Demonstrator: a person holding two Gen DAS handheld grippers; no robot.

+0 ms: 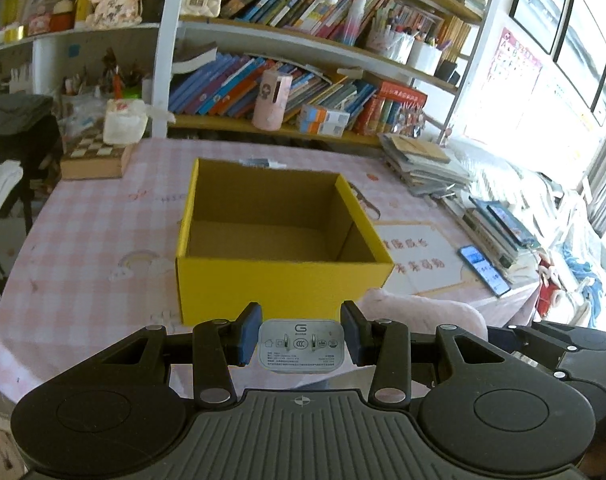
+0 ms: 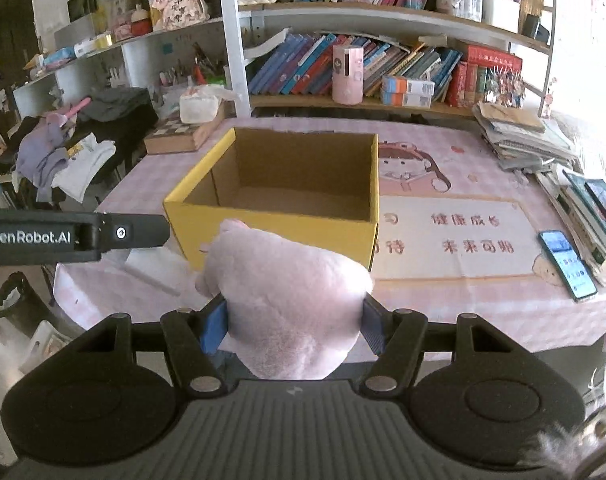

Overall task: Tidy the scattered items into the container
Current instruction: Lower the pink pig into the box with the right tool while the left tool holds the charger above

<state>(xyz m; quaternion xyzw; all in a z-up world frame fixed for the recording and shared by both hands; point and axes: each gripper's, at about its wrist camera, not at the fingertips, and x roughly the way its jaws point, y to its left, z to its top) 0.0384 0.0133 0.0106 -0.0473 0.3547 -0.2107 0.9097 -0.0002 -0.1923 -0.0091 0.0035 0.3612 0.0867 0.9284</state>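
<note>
The left gripper (image 1: 301, 334) had its jaws clenched on a white charger (image 1: 301, 346) and the right gripper (image 2: 293, 326) squeezed a pink plush toy (image 2: 291, 304), both just short of the near edge of the open, empty yellow box (image 1: 279, 286) ahead on the table (image 1: 83, 240).

Pink-checked table (image 2: 443, 300) with yellow box (image 2: 275, 228), phone (image 2: 567, 265), chessboard box (image 2: 179, 136) (tissues atop), book stacks (image 2: 523, 140).

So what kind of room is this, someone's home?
Most likely a child's study or bedroom at home. Crowded bookshelves line the wall, a pink checked tablecloth with a cartoon girl covers the table, and clothes lie heaped to one side.
</note>
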